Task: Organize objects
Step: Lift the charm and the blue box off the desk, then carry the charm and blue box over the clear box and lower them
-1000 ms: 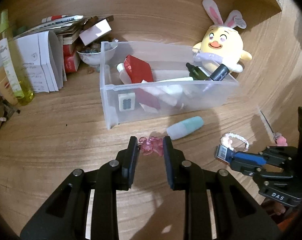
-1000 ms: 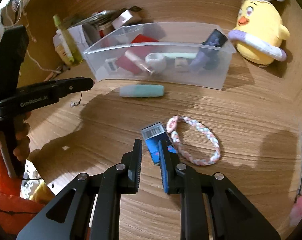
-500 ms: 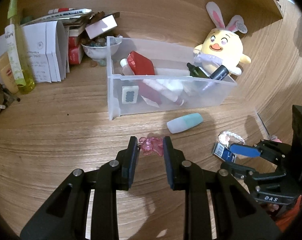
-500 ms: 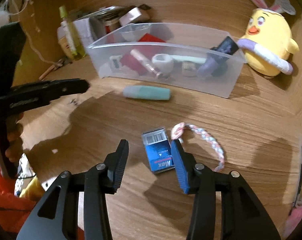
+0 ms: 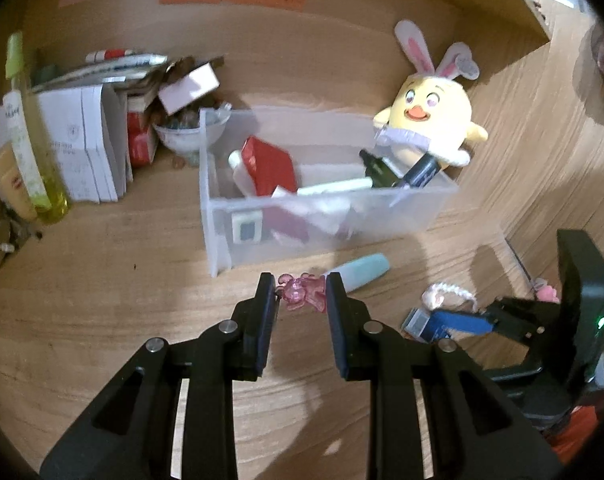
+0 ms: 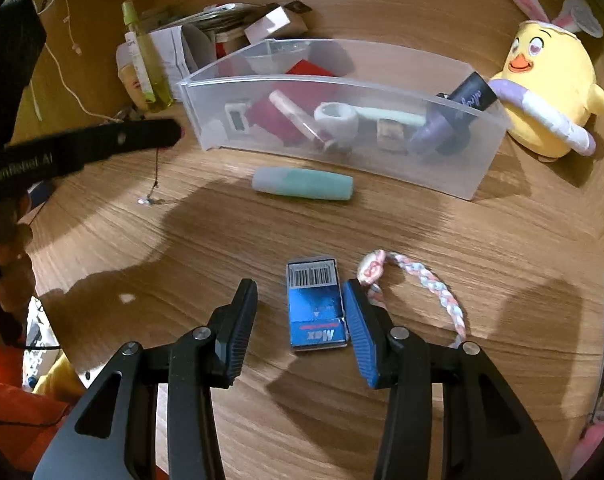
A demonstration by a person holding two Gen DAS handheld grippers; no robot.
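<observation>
My left gripper point(image 5: 300, 292) is shut on a pink translucent charm point(image 5: 303, 297) and holds it above the desk, in front of the clear plastic bin point(image 5: 325, 236). A thin chain hangs from it in the right wrist view point(image 6: 156, 178). My right gripper point(image 6: 300, 300) is open, its jaws standing on either side of a blue staple box point(image 6: 315, 306) that lies on the desk. A braided pink-white bracelet point(image 6: 425, 284) lies just right of the box. A mint tube point(image 6: 302, 184) lies before the bin point(image 6: 477, 176).
A yellow chick plush point(image 5: 429, 120) sits behind the bin's right end. Papers, boxes, a bowl and a yellow-green bottle point(image 5: 30, 140) crowd the back left. A wooden side wall point(image 5: 549, 128) rises on the right.
My right gripper has opened and let go of the blue staple box, which now lies on the desk. My left gripper has lifted the pink charm and moved toward the bin.
</observation>
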